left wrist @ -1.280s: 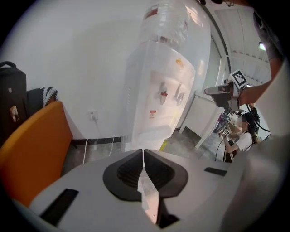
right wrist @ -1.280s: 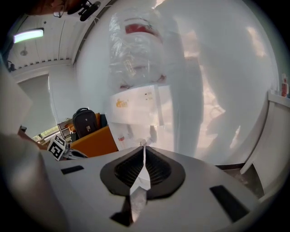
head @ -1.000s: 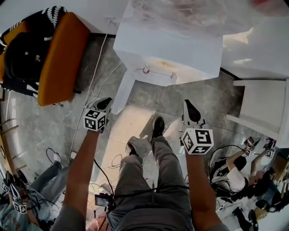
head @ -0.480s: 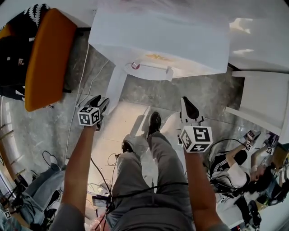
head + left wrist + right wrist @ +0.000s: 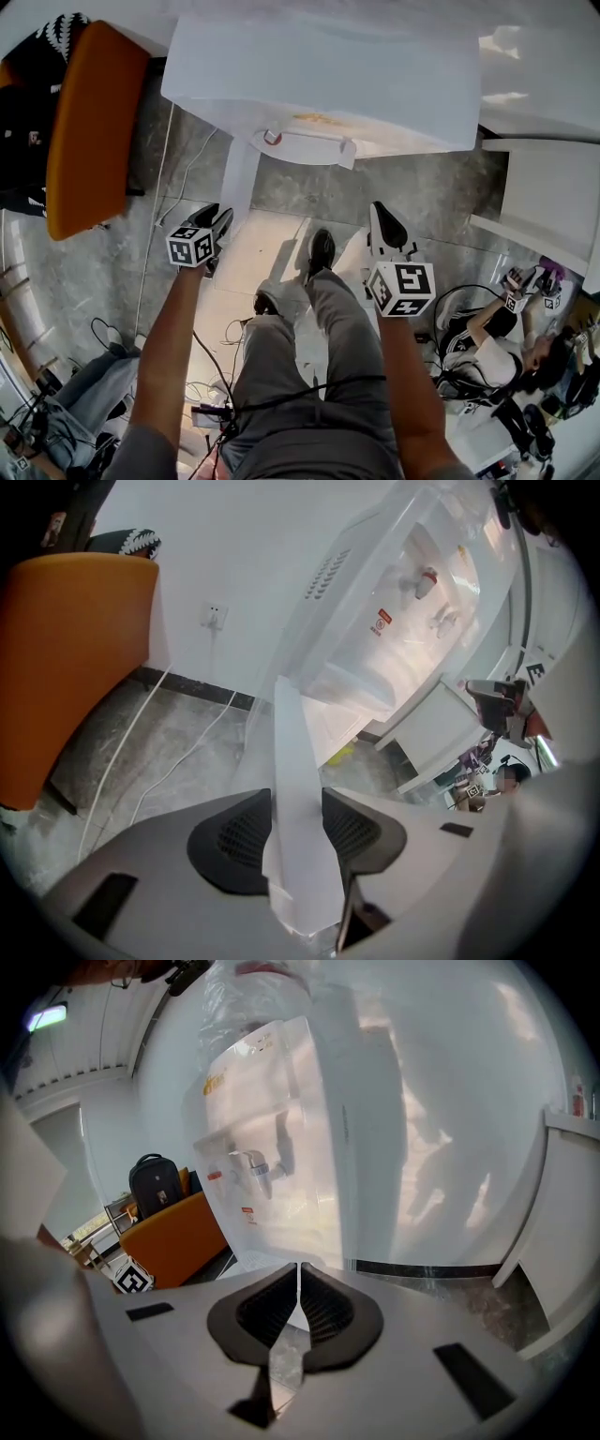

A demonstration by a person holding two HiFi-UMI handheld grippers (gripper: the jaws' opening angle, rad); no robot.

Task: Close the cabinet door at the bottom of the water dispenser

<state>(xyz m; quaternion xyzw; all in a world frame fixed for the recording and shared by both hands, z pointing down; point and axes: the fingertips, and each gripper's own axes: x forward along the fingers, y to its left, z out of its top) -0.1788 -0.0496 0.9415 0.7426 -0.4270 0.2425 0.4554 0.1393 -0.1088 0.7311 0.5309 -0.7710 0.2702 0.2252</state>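
Observation:
The white water dispenser [image 5: 328,75] stands ahead, and its bottom cabinet door [image 5: 239,183] swings out toward me on the left. My left gripper [image 5: 217,223] is at the door's free edge. In the left gripper view the door's edge [image 5: 291,761] fills the gap of the left gripper [image 5: 295,832]. Its jaws have just been closing, and both pads now touch the panel. My right gripper [image 5: 382,217] hangs apart in front of the dispenser [image 5: 281,1147]. The right gripper [image 5: 298,1286] is shut with nothing in it.
An orange seat [image 5: 89,122] stands at the left, with white cables [image 5: 178,178] running across the floor to a wall socket [image 5: 216,616]. White furniture [image 5: 544,216] stands at the right. People sit on the floor at lower right [image 5: 487,337]. My shoe [image 5: 321,253] is below the dispenser.
Both grippers have sunk lower toward the floor. The left gripper has come up to the door's free edge. The dispenser fills more of the head view.

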